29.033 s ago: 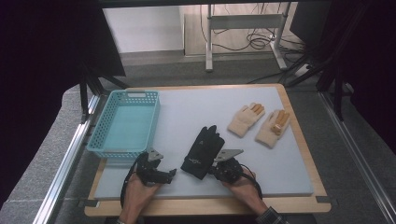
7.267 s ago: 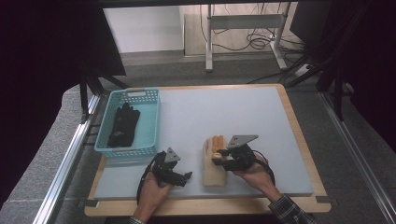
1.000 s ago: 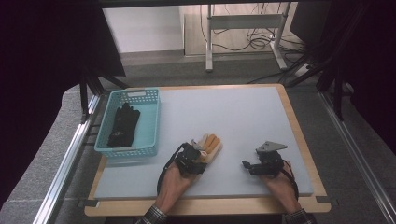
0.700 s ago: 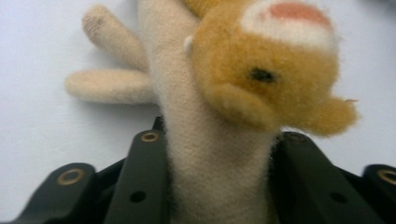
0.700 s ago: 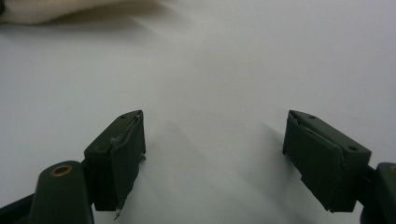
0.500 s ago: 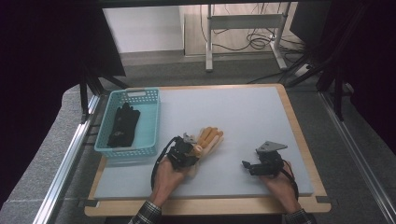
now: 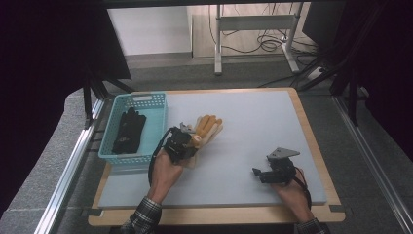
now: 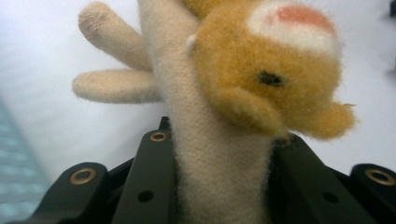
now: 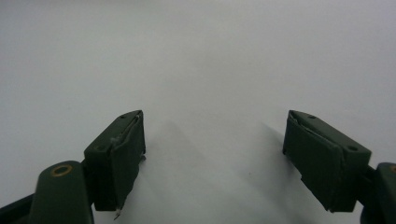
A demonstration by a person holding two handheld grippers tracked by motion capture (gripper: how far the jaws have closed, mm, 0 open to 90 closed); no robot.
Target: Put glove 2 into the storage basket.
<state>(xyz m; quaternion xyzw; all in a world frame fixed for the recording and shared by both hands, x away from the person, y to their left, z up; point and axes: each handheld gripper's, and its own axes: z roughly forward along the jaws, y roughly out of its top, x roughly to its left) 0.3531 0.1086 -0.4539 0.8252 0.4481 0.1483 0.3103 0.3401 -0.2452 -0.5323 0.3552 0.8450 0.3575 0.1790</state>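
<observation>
Surface (image 7: 253,146) of pale grey carries a turquoise basket (image 7: 155,109) at its left holding black gloves (image 7: 127,129). Beside the basket, the left claw (image 7: 187,141) clamps tan plush gloves (image 7: 207,129), lifted off the surface. The right claw (image 7: 257,171) rests wide apart, holding nothing.

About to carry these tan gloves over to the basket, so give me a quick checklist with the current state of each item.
1. Left gripper shut on the tan gloves: ok.
2. Both gloves caught between the jaws: cannot tell.
3. Gloves clear of the mat: cannot tell.
4. Blue basket has bare floor beside the black gloves: ok.
5. Right gripper open, holding nothing, apart from the path: ok.
</observation>
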